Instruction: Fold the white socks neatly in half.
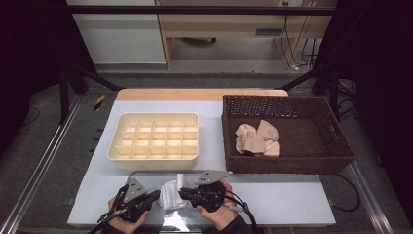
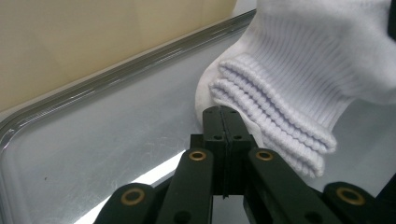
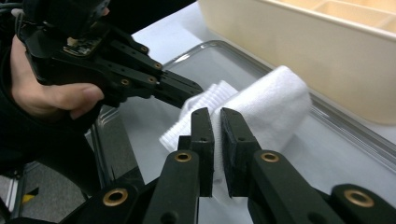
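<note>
White ribbed cotton sock (image 1: 171, 194) on shiny metal tray (image 1: 146, 174), near counter (image 1: 292, 195) front edge. Left gripper (image 1: 157, 195) jaws pressed together at sock cuff; right gripper (image 1: 182, 193) clamping sock fold, jaws narrow.

Straight out beyond your claws, past the table's far wooden edge (image 1: 200, 93), you have grey floor (image 1: 204, 79) running up to a pale wooden cabinet (image 1: 229, 22) with a white panel (image 1: 117, 44) to its left. Black cables (image 1: 299, 46) hang down at the cabinet's right end (they pool on the floor there). Dark curtains (image 1: 29, 44) close in both sides, well off to either flank of you. Black frame struts (image 1: 85, 78) slant to the floor, and silver rails (image 1: 41, 168) run along both sides.
</note>
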{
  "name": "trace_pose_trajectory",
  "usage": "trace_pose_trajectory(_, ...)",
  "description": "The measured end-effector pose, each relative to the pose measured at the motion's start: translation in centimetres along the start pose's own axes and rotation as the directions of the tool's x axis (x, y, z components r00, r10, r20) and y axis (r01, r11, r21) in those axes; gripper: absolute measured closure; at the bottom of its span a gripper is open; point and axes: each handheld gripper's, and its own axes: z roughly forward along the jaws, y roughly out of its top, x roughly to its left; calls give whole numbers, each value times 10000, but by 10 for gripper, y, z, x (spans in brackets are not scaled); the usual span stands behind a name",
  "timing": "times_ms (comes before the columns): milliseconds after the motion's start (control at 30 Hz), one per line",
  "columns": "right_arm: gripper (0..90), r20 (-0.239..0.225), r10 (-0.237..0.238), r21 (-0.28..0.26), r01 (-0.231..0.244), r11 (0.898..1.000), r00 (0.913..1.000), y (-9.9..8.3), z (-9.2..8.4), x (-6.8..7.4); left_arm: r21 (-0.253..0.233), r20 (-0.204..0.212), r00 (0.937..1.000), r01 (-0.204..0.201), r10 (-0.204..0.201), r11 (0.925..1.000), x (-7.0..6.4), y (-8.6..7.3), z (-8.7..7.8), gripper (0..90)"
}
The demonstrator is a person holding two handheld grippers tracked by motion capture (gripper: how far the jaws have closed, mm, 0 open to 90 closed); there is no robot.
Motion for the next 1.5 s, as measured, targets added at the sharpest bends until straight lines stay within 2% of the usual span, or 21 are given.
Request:
trace_pose_trajectory(333,844,-603,-517,703,559,9960,9968,2,29,14,72,6,10000,-60,60,10000,0,-1,2,894)
trace_pose_trajectory(533,835,-705,-589,1033,660,9925,9958,-4,38,15,-78,7,10000,54,-54,10000,3,1,-1,892)
trace_pose_trajectory(633,829,-778,-531,1093,615,9921,9956,-6,42,14,-931,0,9998,201,-202,9954,12,9,-13,869)
trace_pose_trajectory(733,824,-823,-579,1118,669,9915,9949,-7,44,16,-1427,106,9997,247,-234,9895,17,16,-22,836)
trace_pose_trajectory(833,823,-858,-553,1123,648,9916,9948,-7,46,15,-1703,220,9997,164,-128,9852,17,23,-26,786)
trace_pose_trajectory(933,822,-855,-562,1146,659,9912,9948,-7,47,15,-1830,204,9998,-48,86,9831,11,28,-23,688)
trace_pose_trajectory(1033,819,-836,-692,1121,784,9906,9941,-7,48,17,-1626,264,9993,-210,256,9865,4,32,-16,617)
trace_pose_trajectory(1167,809,-816,-839,1109,928,9895,9931,-7,47,19,-916,349,9987,-341,374,9952,1,31,-1,564)
trace_pose_trajectory(1200,809,-816,-839,1109,928,9895,9931,-7,47,19,-916,349,9987,-341,374,9952,1,31,-1,557)
trace_pose_trajectory(1233,803,-822,-811,1118,900,9896,9933,-7,47,18,-494,200,9990,-394,405,9980,2,28,4,554)
trace_pose_trajectory(1400,784,-692,-797,1155,874,9895,9944,-8,43,17,-262,148,9993,-350,354,9990,5,24,4,552)
trace_pose_trajectory(1500,761,-353,-802,1191,839,9893,9962,-8,36,13,-225,360,9993,-27,35,9997,9,16,1,549)
